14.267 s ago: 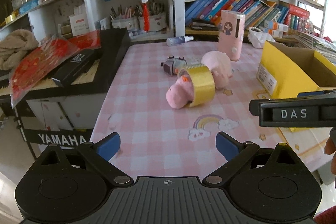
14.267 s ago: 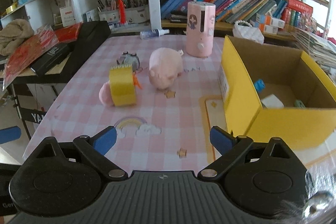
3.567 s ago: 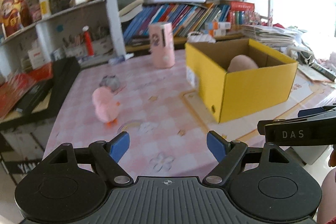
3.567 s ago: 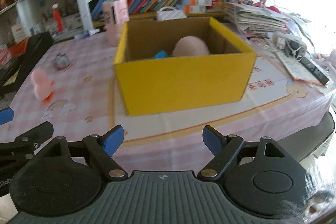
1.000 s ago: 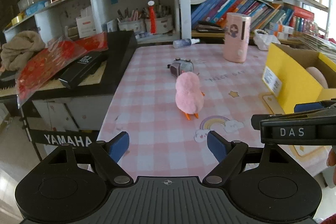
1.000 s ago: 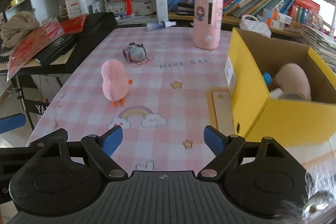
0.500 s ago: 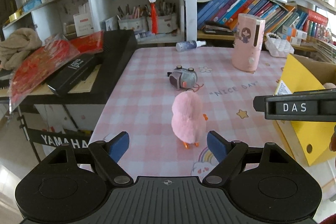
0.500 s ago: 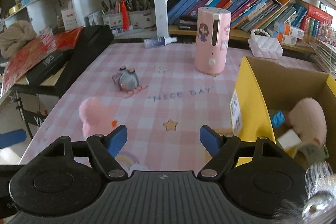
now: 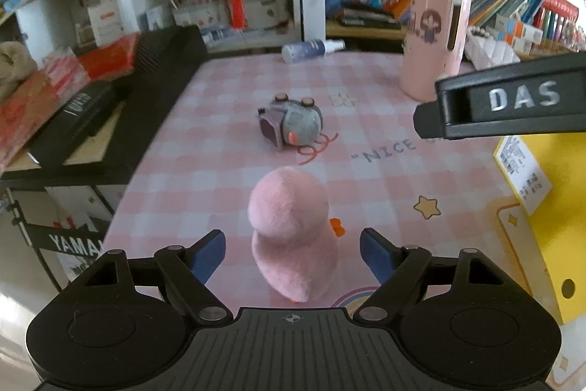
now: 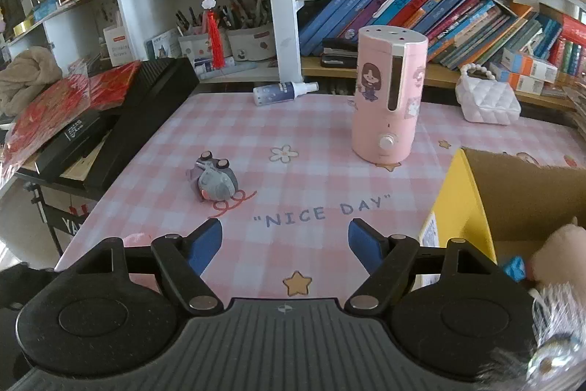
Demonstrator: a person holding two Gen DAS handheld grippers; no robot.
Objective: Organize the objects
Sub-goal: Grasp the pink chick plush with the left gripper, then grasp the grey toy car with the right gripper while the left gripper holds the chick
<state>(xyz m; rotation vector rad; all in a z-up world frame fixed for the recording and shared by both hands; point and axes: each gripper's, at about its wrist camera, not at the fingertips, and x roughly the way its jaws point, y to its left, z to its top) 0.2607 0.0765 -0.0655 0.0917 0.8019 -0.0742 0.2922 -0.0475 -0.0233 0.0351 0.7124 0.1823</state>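
Observation:
A pink plush duck stands on the pink checked table between the blue fingertips of my open left gripper; the pads do not touch it. A small grey plush toy lies beyond it, and shows in the right wrist view. My right gripper is open and empty above the table, left of the yellow cardboard box. A pink plush lies inside the box. The right gripper's body crosses the left wrist view at the right.
A tall pink humidifier stands at the back of the table. A spray bottle lies at the far edge. A black keyboard case borders the table's left side. Bookshelves stand behind. A white bag sits on a shelf.
My left gripper has moved forward so the pink duck now sits between its fingers. My right gripper has moved forward too, toward the middle of the table.

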